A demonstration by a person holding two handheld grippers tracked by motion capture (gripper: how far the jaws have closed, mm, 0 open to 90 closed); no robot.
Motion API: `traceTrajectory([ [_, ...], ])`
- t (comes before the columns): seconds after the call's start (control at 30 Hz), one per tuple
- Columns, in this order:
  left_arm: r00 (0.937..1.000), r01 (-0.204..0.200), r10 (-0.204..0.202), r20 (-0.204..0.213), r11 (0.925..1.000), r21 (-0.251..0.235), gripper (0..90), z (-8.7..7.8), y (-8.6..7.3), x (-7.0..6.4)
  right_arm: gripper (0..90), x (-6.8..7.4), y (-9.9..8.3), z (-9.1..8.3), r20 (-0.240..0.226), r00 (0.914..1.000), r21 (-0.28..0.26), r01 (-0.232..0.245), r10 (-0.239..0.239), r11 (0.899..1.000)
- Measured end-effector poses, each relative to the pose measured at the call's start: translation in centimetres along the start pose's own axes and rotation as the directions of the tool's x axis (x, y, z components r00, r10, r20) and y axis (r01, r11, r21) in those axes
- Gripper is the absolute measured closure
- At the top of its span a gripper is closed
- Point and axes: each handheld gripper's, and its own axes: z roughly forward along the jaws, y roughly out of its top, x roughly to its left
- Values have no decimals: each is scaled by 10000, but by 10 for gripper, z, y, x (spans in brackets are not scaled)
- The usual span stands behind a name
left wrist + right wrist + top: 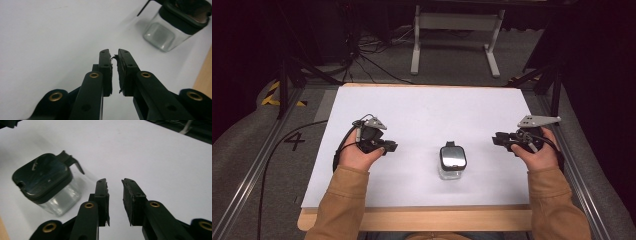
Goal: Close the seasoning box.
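Observation:
A small clear glass jar (452, 162) with a black hinged lid stands upright on the white board (427, 110), near its front middle. My left gripper (391, 146) is held just above the board to the left of the jar and points toward it, a hand's width away. In the left gripper view its jaws (114, 53) are nearly together with nothing between them, and the jar (172, 27) sits ahead at the upper right. My right gripper (498, 139) hovers right of the jar. Its jaws (114, 182) stand a little apart and empty, with the jar (47, 186) off to their left.
The white board lies on a wooden tabletop whose front edge (412, 219) shows near the person. Metal rails (257, 165) run along both sides. A white stand (457, 30) and cables (362, 55) are on the floor beyond the table.

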Motion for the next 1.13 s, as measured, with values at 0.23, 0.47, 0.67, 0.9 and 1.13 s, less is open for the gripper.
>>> traceTrajectory([
  [0.23, 9963, 713, -718, -469, 9974, -134, 819, -5, -11, 22, 594, -23, -10, -10, 971, 9944, -110, -398, 406, 9991],
  [0.47, 9886, 1164, -1158, -962, 9932, 1, 812, 5, -24, 43, 533, -48, -28, -3, 1528, 9872, -10, -457, 453, 9990],
  [0.67, 9874, 1228, -1212, -1017, 9924, 98, 804, 17, -27, 47, 509, -63, -46, 12, 1739, 9825, 518, -765, 664, 9957],
  [0.9, 9897, 1193, -1174, -821, 9927, 191, 800, 24, -27, 49, 488, -68, -59, 25, 1814, 9792, 1048, -1109, 907, 9883],
  [1.13, 9913, 1158, -1156, -624, 9933, 2, 780, 21, -24, 46, 477, -61, -52, 24, 1364, 9841, 689, -1243, 1141, 9898],
])
